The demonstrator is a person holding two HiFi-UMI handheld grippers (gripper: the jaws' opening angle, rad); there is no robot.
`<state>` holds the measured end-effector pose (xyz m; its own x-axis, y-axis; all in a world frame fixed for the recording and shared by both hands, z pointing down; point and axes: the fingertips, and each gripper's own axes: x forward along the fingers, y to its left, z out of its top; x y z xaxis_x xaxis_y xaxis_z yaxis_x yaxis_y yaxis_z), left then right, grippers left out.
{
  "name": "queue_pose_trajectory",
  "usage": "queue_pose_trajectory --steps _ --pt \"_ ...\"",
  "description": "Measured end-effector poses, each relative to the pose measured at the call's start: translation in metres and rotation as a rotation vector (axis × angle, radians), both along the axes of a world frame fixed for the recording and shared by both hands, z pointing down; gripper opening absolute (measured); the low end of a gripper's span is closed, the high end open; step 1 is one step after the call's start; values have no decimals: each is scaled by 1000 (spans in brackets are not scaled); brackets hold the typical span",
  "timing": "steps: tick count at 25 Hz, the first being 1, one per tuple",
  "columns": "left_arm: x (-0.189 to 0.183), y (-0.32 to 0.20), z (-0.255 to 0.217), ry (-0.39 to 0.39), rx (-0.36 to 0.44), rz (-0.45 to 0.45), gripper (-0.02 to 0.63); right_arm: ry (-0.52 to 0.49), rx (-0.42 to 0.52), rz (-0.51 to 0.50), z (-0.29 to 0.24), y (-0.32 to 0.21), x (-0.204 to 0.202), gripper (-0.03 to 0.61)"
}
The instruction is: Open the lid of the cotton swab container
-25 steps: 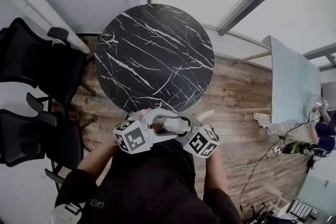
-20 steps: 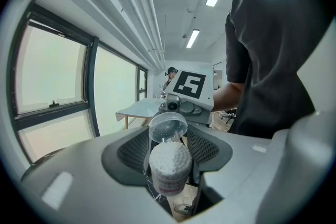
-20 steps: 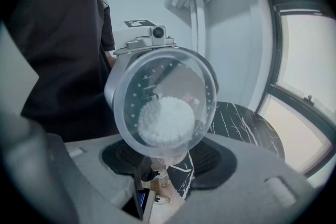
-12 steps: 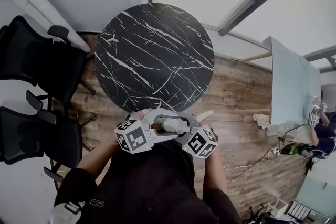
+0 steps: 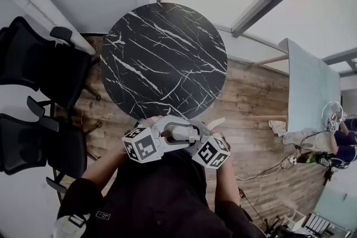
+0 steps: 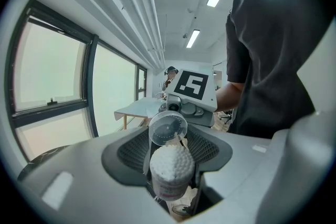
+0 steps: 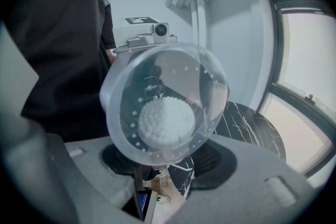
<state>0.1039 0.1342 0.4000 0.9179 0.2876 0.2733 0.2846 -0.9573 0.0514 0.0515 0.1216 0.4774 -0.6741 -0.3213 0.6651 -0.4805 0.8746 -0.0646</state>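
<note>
Your left gripper (image 6: 170, 183) jaws clamped on cotton swab container (image 6: 171, 165). Right gripper (image 7: 157, 165) jaws pinching clear lid (image 7: 165, 102), lid off, near swabs.

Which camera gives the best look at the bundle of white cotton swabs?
The left gripper view: the white cotton swabs stand uncovered, close up. The right gripper view shows them only through the clear round plastic lid; the head view shows only their tiny pale container.
</note>
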Motion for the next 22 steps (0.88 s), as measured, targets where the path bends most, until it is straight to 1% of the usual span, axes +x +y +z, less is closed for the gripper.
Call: queue_pose_trajectory --steps 22 --pt "-1 -2 2 1 -12 -7 235 4 -4 -14 2 0 -6 247"
